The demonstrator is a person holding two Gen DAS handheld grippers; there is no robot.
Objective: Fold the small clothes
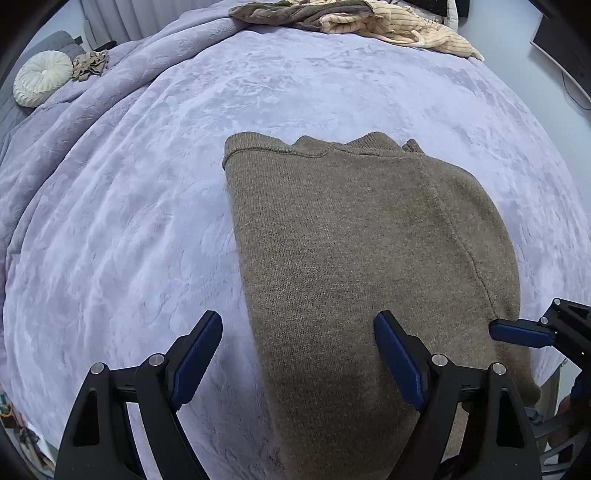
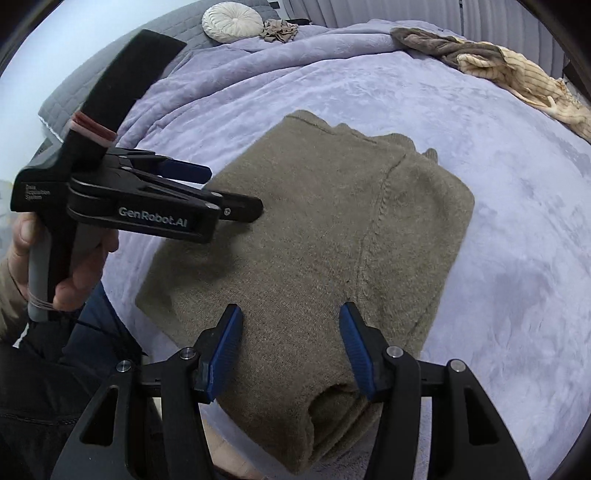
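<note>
On the bed [image 1: 147, 206], near its front edge: a brown sweater [image 1: 351, 240], already doubled over with sleeves tucked in, hem end hanging toward the person. Laid flat there, probably so the next fold has a smooth base. Left gripper [image 1: 297, 354] poised low over the sweater's left edge, jaws spread wide, one finger above bare blanket and one above the knit, holding nothing. Right gripper [image 2: 290, 347] likewise wide open, straddling the near end (a likely start for lifting it). Far off at the back: a heap of other clothes [image 1: 354, 22], presumably waiting their turn, and a round cushion [image 1: 42, 77].
</note>
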